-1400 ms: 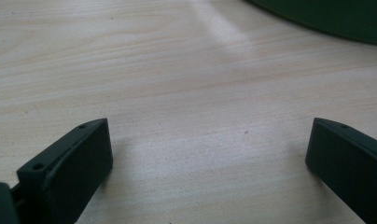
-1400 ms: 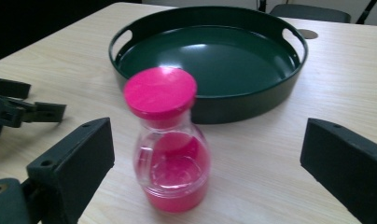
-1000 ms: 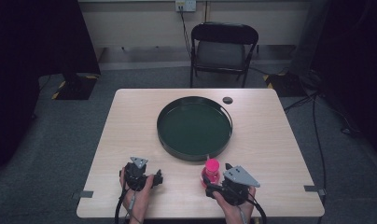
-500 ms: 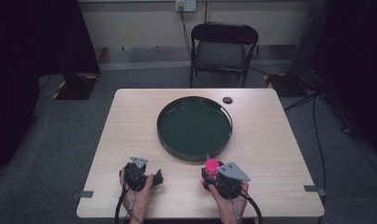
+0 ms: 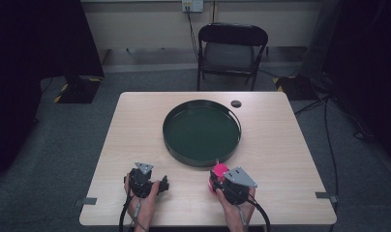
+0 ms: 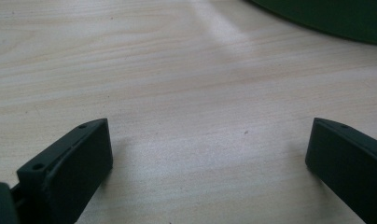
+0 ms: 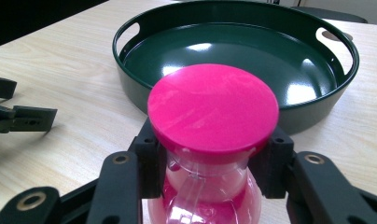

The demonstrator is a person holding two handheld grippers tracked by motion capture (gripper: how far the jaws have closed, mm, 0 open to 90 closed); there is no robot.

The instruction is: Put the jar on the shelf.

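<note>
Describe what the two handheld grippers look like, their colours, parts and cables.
Both are black. The left gripper and the right gripper each carry a grey three-cornered plate on top and trail a black cable toward the person. Up close, the left one's fingers are blocky black pads with small screw holes; the right gripper's arms show brass-coloured rivets. The forearms seem bare.

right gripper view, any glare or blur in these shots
Right gripper view: bright glare patches on the green tray floor, pink-capped bottle sharp. Left gripper view: a pale sheen streak on the table, tongs soft. High view: dark room edges.
</note>
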